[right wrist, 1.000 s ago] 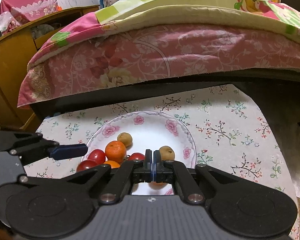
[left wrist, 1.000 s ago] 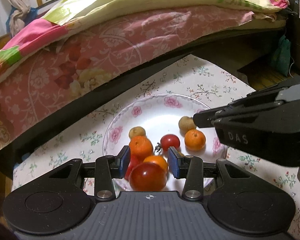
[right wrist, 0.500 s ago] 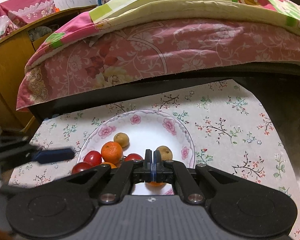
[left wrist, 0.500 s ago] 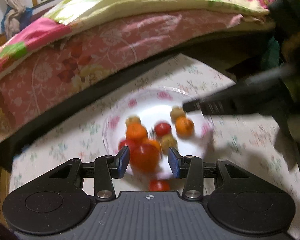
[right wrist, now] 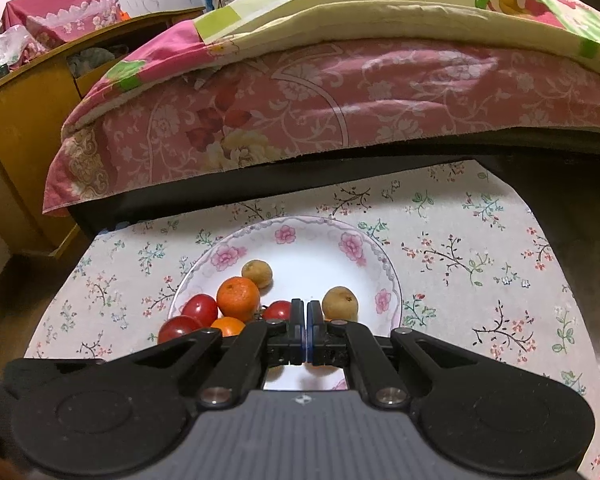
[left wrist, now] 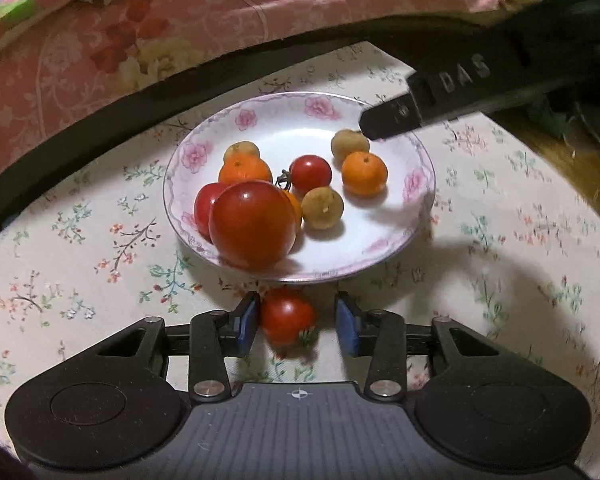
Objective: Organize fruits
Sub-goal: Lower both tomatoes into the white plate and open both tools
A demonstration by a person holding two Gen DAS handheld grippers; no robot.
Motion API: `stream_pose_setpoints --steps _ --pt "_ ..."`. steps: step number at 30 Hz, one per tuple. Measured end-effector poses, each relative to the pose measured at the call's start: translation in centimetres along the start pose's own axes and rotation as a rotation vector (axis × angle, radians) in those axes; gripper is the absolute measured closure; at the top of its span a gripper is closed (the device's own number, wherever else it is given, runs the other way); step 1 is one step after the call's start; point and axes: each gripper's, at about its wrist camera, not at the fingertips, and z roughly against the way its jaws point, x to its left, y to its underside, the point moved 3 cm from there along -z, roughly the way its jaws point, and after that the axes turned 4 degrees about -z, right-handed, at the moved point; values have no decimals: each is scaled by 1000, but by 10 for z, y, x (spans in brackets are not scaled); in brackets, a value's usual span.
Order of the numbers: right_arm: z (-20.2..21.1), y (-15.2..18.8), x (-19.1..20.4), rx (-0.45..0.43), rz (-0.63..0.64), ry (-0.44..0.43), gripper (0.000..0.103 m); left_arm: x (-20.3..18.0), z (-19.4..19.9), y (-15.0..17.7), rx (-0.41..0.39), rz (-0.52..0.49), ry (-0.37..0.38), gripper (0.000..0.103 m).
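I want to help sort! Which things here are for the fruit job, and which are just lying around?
For the job: plate, tomatoes like the big one, oranges, brown fruits, the small tomato on the tablecloth between the left claw's fingers.

Just around: bed quilt, wooden cabinet.

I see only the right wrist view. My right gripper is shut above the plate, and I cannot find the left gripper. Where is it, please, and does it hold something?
Observer: The left gripper is at the near side of the plate, over the tablecloth, with its jaws open.
Operator: Is any fruit outside the plate?
Observer: Yes. One small tomato lies on the cloth between the open jaws, just off the plate's rim, and it is not clamped.
Operator: I count two brown fruits on the plate. Correct?
Observer: No, three. The third brown fruit sits near the big tomato.
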Motion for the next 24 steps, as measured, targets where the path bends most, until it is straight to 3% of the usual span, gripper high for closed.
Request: stream_pose_setpoints --steps 2,10,24 --pt "0 0 -1 0 -3 0 99 0 2 1 -3 2 2 67" --pt "6 -1 0 -14 -5 -8 99 1 15 7 -10 2 -9 67" --pt "5 -4 -8 -9 -24 -11 99 -5 40 -41 -148 -9 0 67"
